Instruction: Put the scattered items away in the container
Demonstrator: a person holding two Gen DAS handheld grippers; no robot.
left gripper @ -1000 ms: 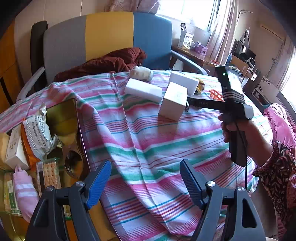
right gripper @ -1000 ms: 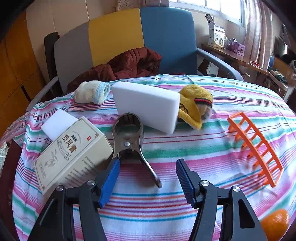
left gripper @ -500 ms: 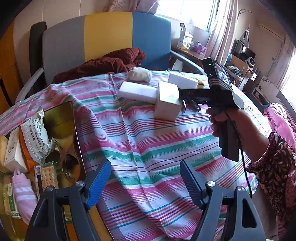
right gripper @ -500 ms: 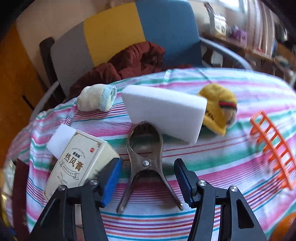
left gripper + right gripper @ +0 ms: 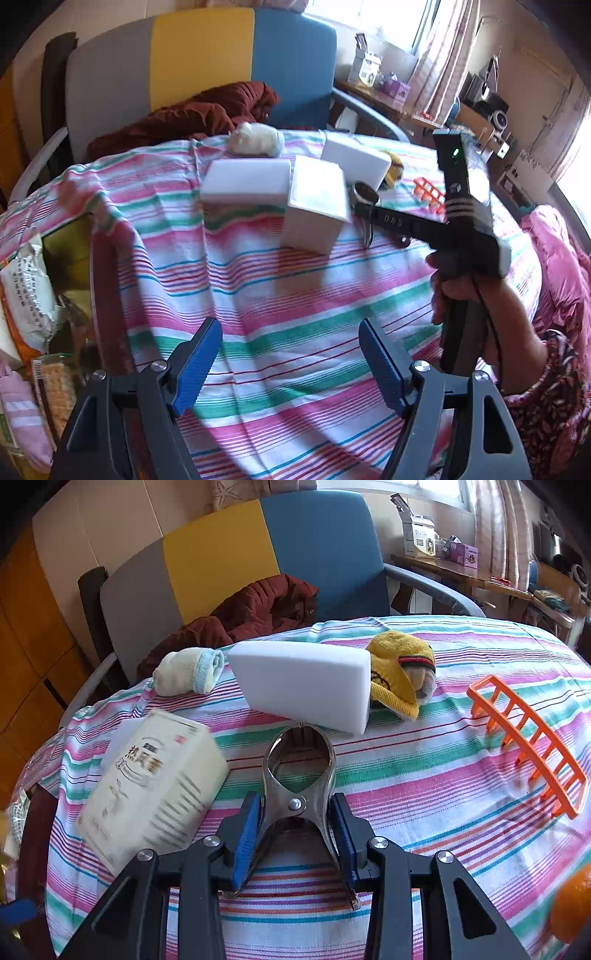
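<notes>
Your right claw pinches the metal clamp at its pivot; a box lies just left. Your left claw hangs spread above the striped counter.

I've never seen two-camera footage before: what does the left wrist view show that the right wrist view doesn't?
Only the left view shows the open left gripper, the person's hand and a cracker pack.

Only the right view shows the right gripper shut on the metal clamp, plus an orange.

Both show the white sponge and orange rack.
</notes>
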